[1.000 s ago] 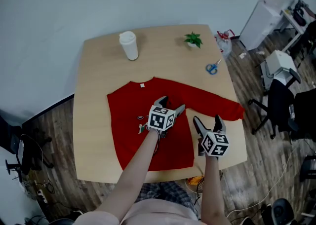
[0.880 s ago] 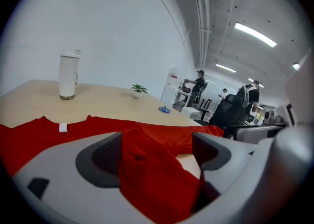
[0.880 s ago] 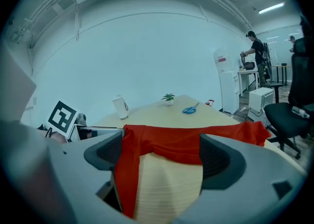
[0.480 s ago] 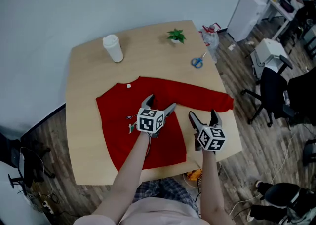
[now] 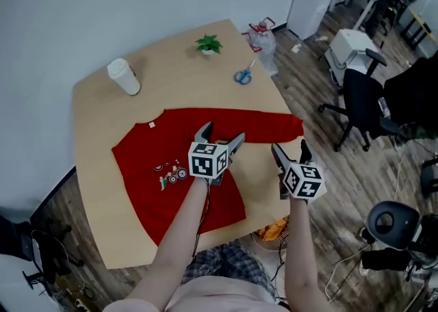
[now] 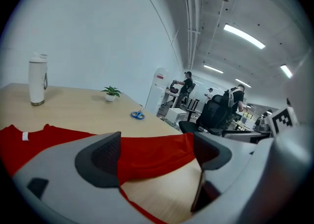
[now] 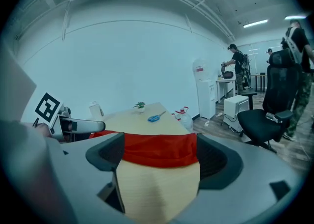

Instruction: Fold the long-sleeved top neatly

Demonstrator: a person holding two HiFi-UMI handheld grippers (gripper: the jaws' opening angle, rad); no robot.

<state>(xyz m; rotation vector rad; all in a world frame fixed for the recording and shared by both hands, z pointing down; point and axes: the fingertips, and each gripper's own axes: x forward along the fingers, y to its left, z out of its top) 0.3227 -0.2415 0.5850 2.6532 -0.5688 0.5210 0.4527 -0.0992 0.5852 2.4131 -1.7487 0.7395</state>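
Reached forward with the left arm [image 5: 183, 235] and the right arm [image 5: 298, 249], side by side. Held the left gripper [image 5: 222, 133] with jaws just opened wide, pinching nothing. Held the right gripper [image 5: 289, 148] open too, empty, tipped a little down.

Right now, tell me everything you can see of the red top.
The red top is soft-looking cloth, spread flat and face up on the wooden table. A white label sits at the neckline, a small print on the chest. Only one sleeve shows, stretched straight to the table's edge. The left gripper, whose jaws have just opened, hangs over its middle; the right gripper hangs near the sleeve's end; both stand open, gripping nothing.
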